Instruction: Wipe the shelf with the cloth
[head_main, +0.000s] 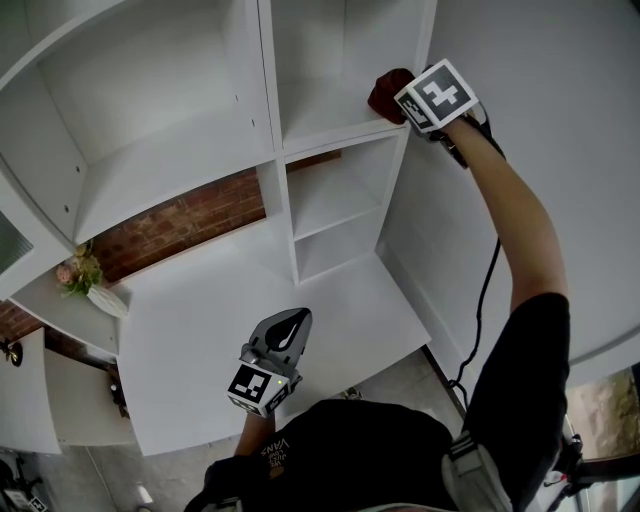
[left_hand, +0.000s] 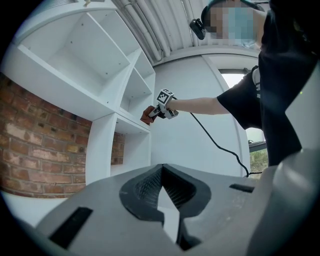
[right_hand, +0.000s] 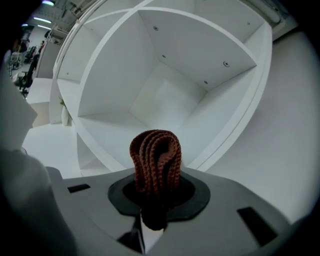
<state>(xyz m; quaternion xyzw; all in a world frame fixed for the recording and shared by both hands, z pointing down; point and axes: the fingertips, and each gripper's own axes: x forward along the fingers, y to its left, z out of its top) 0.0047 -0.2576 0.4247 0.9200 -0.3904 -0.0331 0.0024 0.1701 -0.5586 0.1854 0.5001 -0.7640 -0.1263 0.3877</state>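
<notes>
- Hovering nearest, above the flat white surface (head_main: 200, 330), the left gripper (head_main: 296, 322) has its jaws together with nothing between them.
- Standing at the far left of that surface, a small white vase of pale flowers (head_main: 85, 275) is set against the red brick wall (head_main: 190, 220) that shows behind the lower compartments.
- A black cable (head_main: 485, 290) hangs down on the right, beside the person's outstretched right arm.
- Further off and to the right, the right gripper (head_main: 405, 100) has its jaws closed on a folded reddish-brown knitted cloth (right_hand: 156, 160), which bulges out beyond the jaw tips.
- The cloth is at the right end of the upper-right board of the white shelf unit (head_main: 330, 120), at the board's near edge, beside the right side panel.
</notes>
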